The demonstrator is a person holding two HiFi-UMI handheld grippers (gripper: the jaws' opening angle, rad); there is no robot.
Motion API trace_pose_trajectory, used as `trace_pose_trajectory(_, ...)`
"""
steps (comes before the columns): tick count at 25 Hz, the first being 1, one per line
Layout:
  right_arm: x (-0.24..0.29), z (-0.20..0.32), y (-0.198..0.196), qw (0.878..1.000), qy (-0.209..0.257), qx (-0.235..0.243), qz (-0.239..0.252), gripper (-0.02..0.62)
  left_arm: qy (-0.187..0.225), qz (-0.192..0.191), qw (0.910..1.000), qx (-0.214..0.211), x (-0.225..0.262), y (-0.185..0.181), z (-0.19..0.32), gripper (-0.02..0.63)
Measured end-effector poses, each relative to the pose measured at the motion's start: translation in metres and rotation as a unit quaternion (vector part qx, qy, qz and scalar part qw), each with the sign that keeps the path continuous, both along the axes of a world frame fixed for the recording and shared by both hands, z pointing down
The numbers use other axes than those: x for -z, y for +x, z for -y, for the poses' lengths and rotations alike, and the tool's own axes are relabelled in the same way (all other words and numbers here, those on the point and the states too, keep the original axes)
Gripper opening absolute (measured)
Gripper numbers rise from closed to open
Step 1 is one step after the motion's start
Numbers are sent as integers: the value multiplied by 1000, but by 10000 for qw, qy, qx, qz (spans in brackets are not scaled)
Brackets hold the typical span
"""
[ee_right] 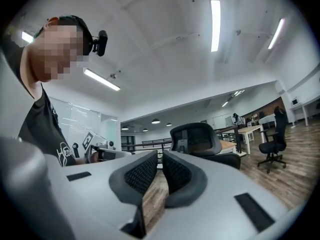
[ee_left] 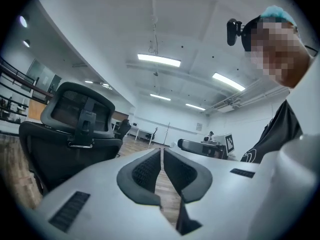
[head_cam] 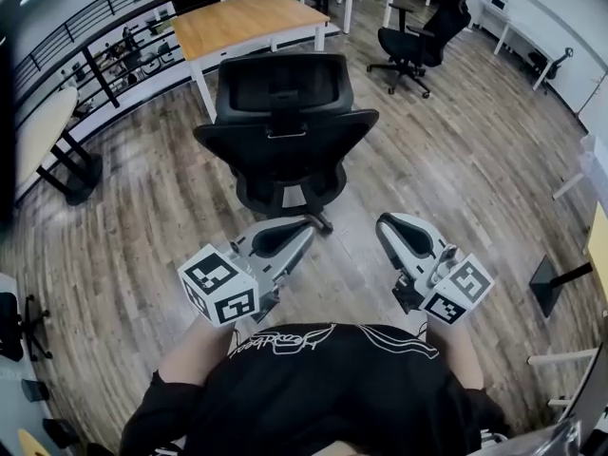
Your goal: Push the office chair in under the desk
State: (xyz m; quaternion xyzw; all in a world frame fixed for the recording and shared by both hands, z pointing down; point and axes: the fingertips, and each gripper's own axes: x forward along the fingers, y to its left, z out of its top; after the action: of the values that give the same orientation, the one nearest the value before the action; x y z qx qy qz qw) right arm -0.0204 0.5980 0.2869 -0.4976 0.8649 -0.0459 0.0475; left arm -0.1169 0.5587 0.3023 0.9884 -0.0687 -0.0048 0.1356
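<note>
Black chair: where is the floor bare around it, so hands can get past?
Bare wooden plank floor lies right of the black mesh office chair, up to the second black chair, and left of it too. It is crowded behind, where the wooden-topped desk stands close.

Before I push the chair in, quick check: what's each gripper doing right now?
Left gripper: closed, holding nothing.
Right gripper: closed, holding nothing.

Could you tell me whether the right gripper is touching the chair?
Apart. The head view shows bare floor between the right gripper and the chair. The gripper's jaws are shut on nothing.
</note>
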Motion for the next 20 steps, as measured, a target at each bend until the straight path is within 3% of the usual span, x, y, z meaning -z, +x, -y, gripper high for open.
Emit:
trace_pose_trajectory(7, -7, 16, 31, 9998, 32, -107, -186, 44, 72, 309, 9992, 245, -16, 17, 7, 9)
trace_pose_trajectory(20, -21, 85, 73, 9963, -85, -364, -768, 50, 309, 728, 9886, 1284, -34, -4, 102, 23)
